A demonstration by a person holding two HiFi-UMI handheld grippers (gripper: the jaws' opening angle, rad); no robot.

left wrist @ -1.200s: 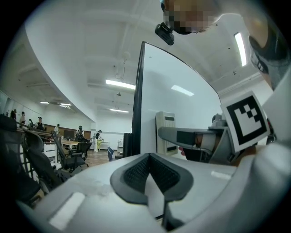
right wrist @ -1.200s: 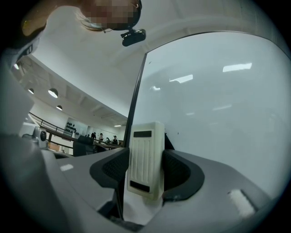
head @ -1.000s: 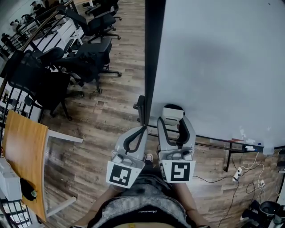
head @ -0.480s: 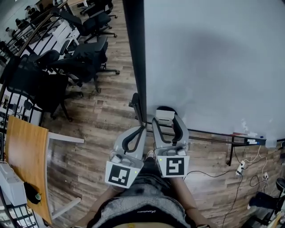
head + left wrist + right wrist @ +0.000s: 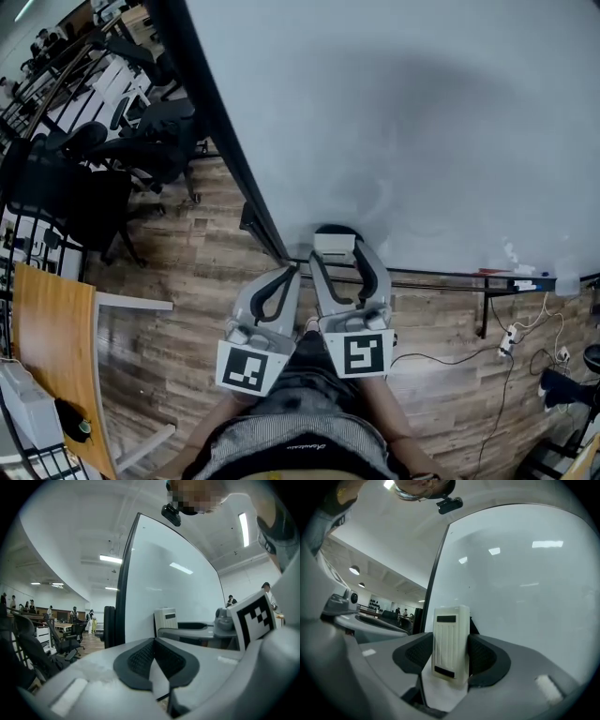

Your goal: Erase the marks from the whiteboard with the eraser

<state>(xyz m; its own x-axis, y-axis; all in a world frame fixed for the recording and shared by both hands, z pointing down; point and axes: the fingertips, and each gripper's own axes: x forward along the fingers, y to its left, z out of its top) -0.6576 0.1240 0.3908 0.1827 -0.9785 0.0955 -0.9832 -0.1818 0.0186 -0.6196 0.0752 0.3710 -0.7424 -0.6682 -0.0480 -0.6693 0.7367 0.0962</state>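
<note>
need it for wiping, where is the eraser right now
The eraser is clamped in the right gripper, centre of the head view, by the whiteboard's bottom edge, with the left gripper just to its left.

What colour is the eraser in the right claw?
Cream-white eraser, dark strips near its top and bottom; the right gripper view shows it best.

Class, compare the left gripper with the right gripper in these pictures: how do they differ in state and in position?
1. The left gripper has its jaws shut together on nothing; the right gripper is clamped on the white eraser.
2. In the head view, the right gripper reaches nearer the whiteboard than the left gripper, which sits farther back over the wooden floor.

Both are grey and held side by side.
</note>
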